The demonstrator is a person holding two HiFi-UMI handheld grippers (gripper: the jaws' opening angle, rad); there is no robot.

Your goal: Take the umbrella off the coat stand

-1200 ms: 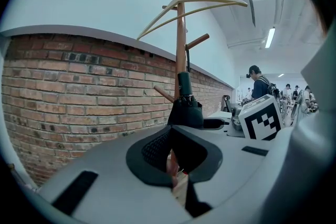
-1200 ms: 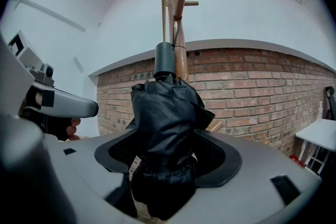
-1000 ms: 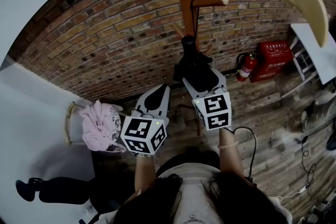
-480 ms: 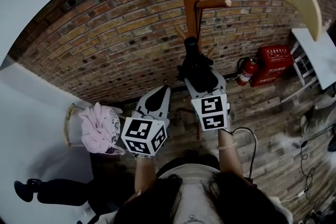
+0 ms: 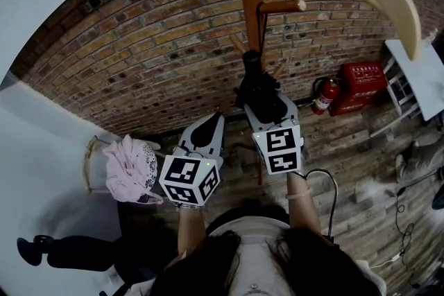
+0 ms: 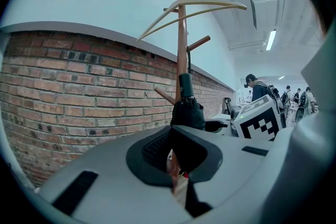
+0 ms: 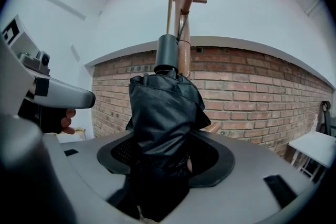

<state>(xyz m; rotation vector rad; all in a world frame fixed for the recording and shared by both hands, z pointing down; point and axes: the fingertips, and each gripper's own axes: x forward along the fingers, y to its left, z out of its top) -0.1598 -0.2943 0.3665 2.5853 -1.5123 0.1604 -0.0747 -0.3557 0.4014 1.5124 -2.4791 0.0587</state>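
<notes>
Right gripper (image 7: 164, 168) closing round umbrella (image 7: 163, 107), upright, handle up.

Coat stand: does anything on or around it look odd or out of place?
Nothing looks broken or spilled. The black umbrella hangs folded from a peg of the coat stand. The only untidy thing is a crumpled pink cloth heaped by the white wall at the left.

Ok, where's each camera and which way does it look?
Head view: on the person's head, looking steeply down at the coat stand; shows both arms, left gripper, right gripper.
Left gripper view: on the left gripper, looking along its fingers toward the stand.
Right gripper view: on the right gripper; its fingers, just closing, have the umbrella between them; left hand shows.
Shared: all see the umbrella on the stand.
</notes>
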